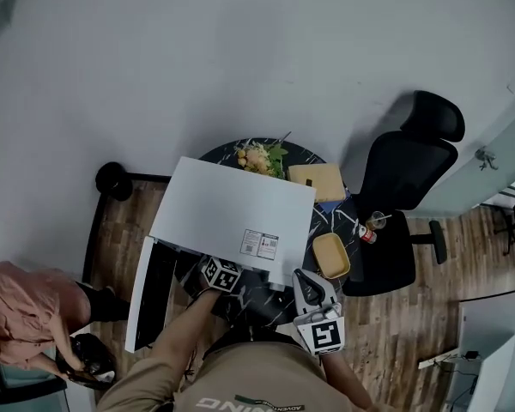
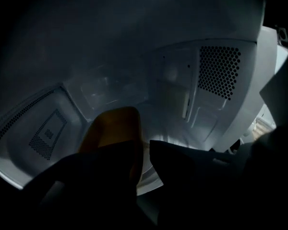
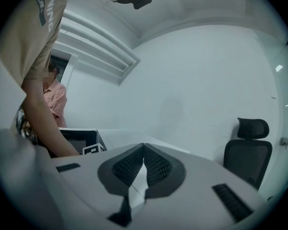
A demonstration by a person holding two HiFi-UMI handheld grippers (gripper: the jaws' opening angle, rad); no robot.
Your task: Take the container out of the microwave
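From the head view, the white microwave [image 1: 232, 209] sits on the round dark table [image 1: 324, 219] with its door [image 1: 146, 294] swung wide open on the left. My left gripper [image 2: 140, 145] is reached in through the front opening, and only its marker cube shows below the edge of the casing. Its own view looks into the dim cavity, where a perforated panel [image 2: 219, 72] lies on the right-hand wall. The yellow container [image 2: 113, 126] rests on the cavity floor, right at the jaw tips. The jaws stand a little apart with the container's near side wall in the gap. The left jaw overlaps the container, and a thin strip of pale floor shows between the wall and the right jaw, so I read it as open and not clamped. My right gripper [image 3: 143, 147] is held outside the microwave, low at the front right of the table. Its ribbed pads [image 3: 158, 164] meet at the tips with nothing between them. On the table just right of the microwave lies a yellow tray [image 1: 331, 255], with a plate of salad [image 1: 259, 157] behind the microwave. A black office chair [image 1: 403, 196] stands to the right, and a person in a pink top [image 1: 21, 312] is at the left edge.
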